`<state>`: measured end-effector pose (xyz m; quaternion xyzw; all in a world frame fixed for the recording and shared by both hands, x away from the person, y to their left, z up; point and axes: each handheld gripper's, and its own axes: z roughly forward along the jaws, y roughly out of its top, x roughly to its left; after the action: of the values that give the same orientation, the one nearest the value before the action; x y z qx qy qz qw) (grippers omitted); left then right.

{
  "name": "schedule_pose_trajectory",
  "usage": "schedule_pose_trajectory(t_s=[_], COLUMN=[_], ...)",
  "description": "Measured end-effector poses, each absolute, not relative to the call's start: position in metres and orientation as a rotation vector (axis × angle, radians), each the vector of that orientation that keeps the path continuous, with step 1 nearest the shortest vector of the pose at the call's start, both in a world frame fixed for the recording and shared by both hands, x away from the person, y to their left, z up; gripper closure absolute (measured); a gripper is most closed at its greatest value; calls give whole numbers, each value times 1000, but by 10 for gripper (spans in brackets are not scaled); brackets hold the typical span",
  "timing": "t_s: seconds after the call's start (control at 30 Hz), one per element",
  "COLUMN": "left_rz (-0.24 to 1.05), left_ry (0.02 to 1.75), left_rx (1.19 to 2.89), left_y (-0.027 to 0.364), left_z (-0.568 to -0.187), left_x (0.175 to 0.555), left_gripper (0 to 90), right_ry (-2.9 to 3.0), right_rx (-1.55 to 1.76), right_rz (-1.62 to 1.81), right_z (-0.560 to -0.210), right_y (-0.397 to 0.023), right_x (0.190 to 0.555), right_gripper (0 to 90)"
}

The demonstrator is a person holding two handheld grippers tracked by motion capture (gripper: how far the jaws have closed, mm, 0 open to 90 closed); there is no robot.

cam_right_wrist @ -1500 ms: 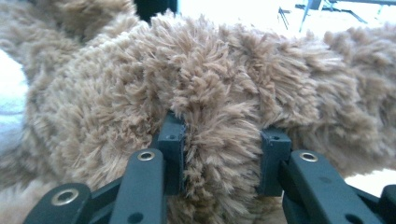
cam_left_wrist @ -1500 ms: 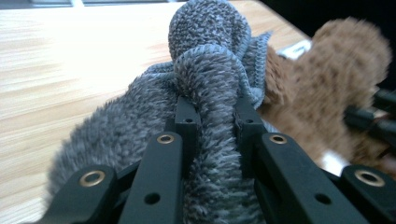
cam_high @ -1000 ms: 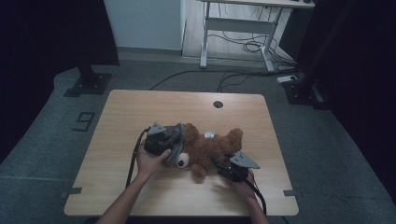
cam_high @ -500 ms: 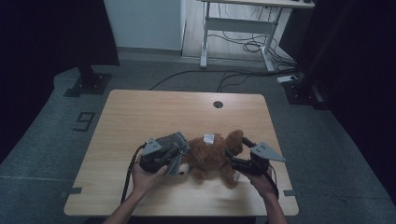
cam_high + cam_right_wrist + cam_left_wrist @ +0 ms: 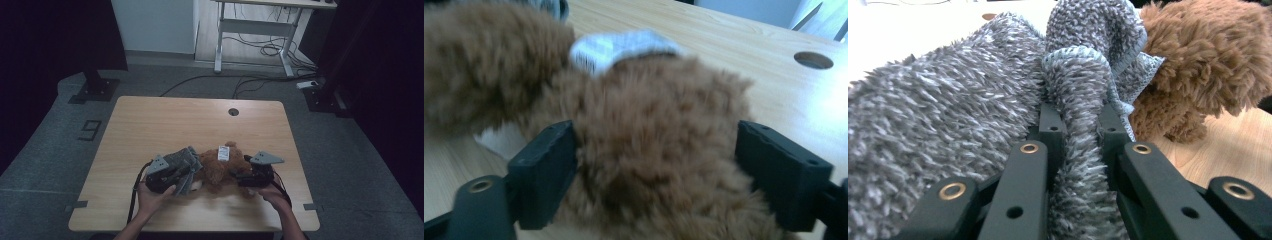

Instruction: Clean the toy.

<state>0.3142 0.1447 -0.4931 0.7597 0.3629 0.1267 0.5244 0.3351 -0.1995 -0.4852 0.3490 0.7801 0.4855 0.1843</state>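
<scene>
A brown plush teddy bear (image 5: 218, 173) lies on the wooden table (image 5: 165, 122) near its front edge, a white tag (image 5: 223, 153) on top. My left gripper (image 5: 189, 181) is at the bear's left side. In the left gripper view it (image 5: 1080, 115) is shut on a fold of a fuzzy grey cloth (image 5: 948, 100) that runs up against the bear (image 5: 1208, 60). My right gripper (image 5: 240, 177) comes in from the bear's right. Its jaws opened wide and have just closed a little. They (image 5: 654, 145) stand wide around the bear's furry body (image 5: 649, 125), whose fur reaches both pads, below the tag (image 5: 619, 47).
A round cable hole (image 5: 233, 111) is in the table's far side. Bare wood stretches behind and left of the bear. A desk frame with cables (image 5: 260, 45) stands on the floor beyond, and a "9" mark (image 5: 90, 130) is on the floor at left.
The bear and my left gripper with the grey cloth have shifted toward the near edge. My right gripper has let go of the bear's lower part and now stands wide around its body.
</scene>
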Motion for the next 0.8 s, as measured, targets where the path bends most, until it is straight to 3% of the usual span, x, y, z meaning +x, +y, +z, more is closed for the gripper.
schedule_pose_trajectory(t_s=[0.13, 0.27, 0.37, 0.6, 0.7, 0.8], left_rz=[291, 235, 239, 282, 257, 194], left_ry=[869, 890, 865, 706, 677, 640], left_rx=[1820, 1797, 1765, 1839, 1870, 1999], left_y=[145, 148, 146, 86, 62, 13], left_z=[-492, -481, -453, -394, -388, -399], left_x=[311, 311, 318, 330, 335, 343], left_gripper=[786, 780, 779, 775, 772, 763], right_ry=[2167, 2117, 2047, 2031, 2017, 2008], right_rx=[983, 969, 980, 937, 934, 923], right_rz=[1396, 1384, 1414, 1406, 1416, 1406], right_z=[-500, -509, -513, -515, -517, -517], right_y=[-202, -200, -200, -197, -197, -196], right_x=[325, 315, 308, 302, 300, 298], right_gripper=[251, 488, 589, 617, 618, 619])
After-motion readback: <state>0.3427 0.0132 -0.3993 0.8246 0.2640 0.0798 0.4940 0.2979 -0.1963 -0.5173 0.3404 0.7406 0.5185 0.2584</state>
